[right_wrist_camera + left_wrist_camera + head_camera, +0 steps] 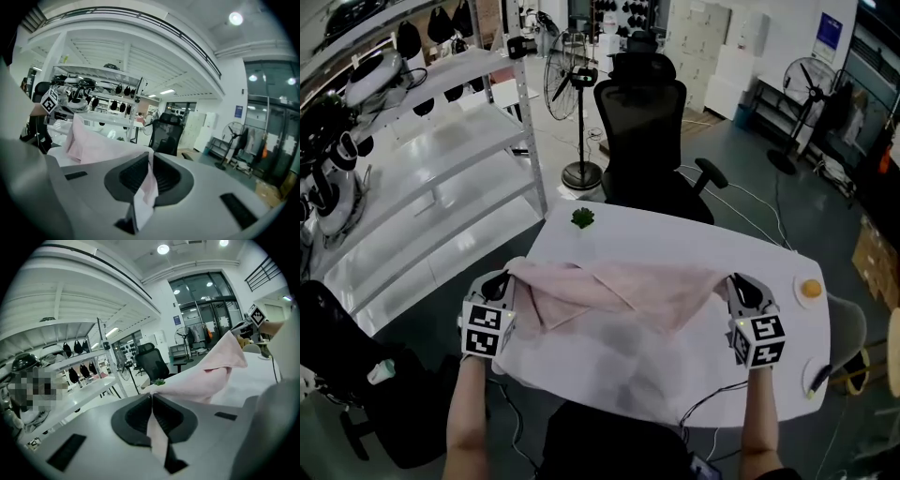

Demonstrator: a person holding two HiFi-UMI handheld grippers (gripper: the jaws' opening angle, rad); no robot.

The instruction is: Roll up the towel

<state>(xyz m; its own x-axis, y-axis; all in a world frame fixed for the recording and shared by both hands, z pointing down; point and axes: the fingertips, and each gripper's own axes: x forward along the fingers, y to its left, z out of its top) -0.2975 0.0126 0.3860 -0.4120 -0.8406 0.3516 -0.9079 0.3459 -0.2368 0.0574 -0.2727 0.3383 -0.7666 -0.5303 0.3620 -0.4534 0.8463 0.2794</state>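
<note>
Above the white table point(675, 239), the pink towel point(619, 291) hangs sagging between the left hand-held gripper point(504, 281) and the right hand-held gripper point(729, 283), each clamped on a corner, so spreading seems in hand, and next it likely needs laying flat before rolling.

- Towel point(614, 295): pale pink, plain.
- Table point(675, 246): white, plain.
- Left hand-held gripper point(508, 278): pale grey body, black pads; cube patterned with black-and-white square markers.
- Right hand-held gripper point(729, 283): same pale grey and black; cube likewise in black-and-white squares.
- Chair point(642, 122): black all over.
- Leafy thing point(582, 218): dark green.
- Ball point(810, 289): orange, on a white dish point(799, 281).
- Shelf point(441, 178): white, glossy.
- Floor point(741, 159): dull grey-blue.
- Fan point(807, 86): black.
- Cables point(703, 398) off the table's near edge: black.
</note>
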